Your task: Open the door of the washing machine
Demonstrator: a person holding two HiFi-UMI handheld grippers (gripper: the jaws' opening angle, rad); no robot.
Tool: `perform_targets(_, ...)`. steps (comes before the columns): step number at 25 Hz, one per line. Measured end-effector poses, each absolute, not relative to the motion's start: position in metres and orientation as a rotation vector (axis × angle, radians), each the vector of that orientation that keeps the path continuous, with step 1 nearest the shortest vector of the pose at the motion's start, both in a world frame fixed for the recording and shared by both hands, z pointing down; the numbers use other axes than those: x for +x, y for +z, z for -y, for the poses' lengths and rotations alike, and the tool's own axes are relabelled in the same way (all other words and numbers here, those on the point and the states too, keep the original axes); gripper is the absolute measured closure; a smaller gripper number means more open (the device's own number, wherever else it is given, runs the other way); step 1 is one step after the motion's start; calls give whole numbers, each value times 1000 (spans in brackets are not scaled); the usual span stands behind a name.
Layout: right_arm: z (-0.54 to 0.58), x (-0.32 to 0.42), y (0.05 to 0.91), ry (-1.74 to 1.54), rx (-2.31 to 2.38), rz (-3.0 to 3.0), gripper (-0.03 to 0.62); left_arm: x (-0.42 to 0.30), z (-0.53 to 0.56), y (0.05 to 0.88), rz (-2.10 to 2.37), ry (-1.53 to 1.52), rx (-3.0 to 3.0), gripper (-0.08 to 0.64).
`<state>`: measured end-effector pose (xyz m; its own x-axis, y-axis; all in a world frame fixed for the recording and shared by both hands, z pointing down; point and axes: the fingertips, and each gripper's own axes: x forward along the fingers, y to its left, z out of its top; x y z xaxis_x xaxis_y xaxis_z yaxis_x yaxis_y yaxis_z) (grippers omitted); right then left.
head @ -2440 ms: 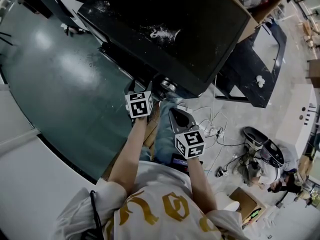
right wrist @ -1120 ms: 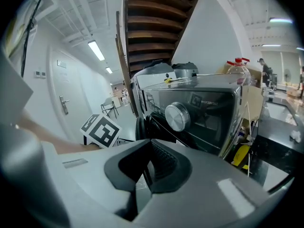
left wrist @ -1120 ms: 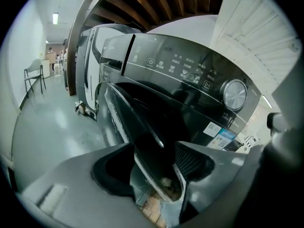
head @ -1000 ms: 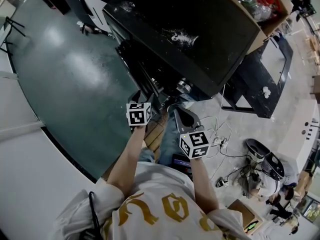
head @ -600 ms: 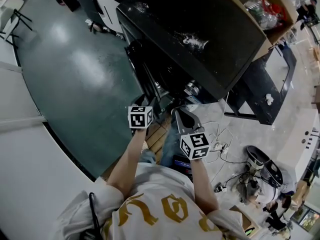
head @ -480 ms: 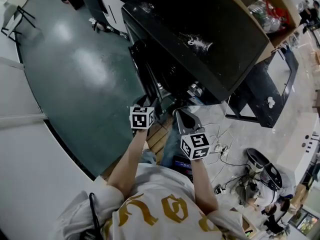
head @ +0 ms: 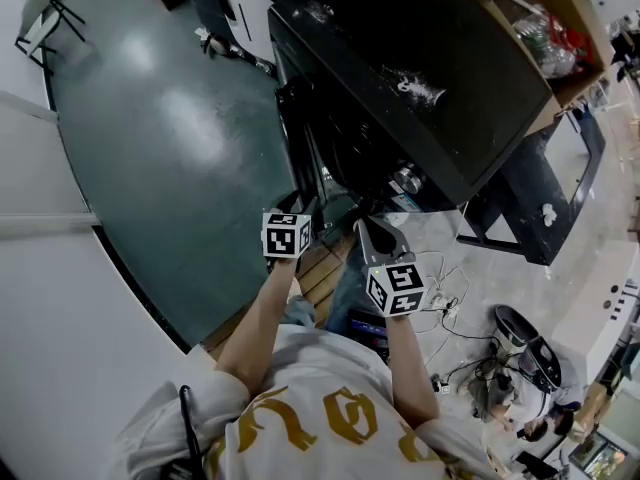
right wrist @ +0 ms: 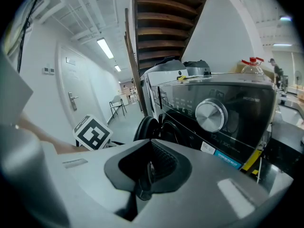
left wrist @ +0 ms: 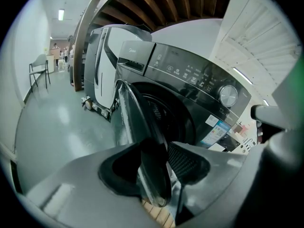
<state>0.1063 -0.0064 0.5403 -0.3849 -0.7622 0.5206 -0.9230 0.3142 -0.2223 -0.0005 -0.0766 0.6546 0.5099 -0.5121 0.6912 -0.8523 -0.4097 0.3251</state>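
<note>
The left gripper clamps the rim of the part-open door, which runs edge-on up mid-frame from its jaws, while the right gripper, jaws together and seemingly empty, faces the washer just beside.

This reads as a workshop or test lab rather than a home: a black washing machine stands out on a wide, glossy grey-green floor; a white appliance sits on a wheeled base beside it; strip lights run along a bare white ceiling; the raw timber underside of a staircase hangs overhead. Loose cables lie tangled on the pale floor; an open cardboard box of bottles sits beside the machine; a lone chair stands in a white corridor with a plain door.
</note>
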Motion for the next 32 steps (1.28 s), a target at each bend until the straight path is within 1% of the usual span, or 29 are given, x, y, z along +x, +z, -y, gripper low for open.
perform_targets(8, 6, 98, 541, 681, 1496, 2274, 578, -37, 70, 656, 1180, 654, 2053, 407)
perform_targets(16, 0, 76, 544, 669, 1443, 2302, 578, -93, 67, 658, 1287, 650, 1993, 424)
perform_targets(32, 16, 44, 558, 664, 1340, 2334, 578, -189, 84, 659, 1396, 591, 1926, 422)
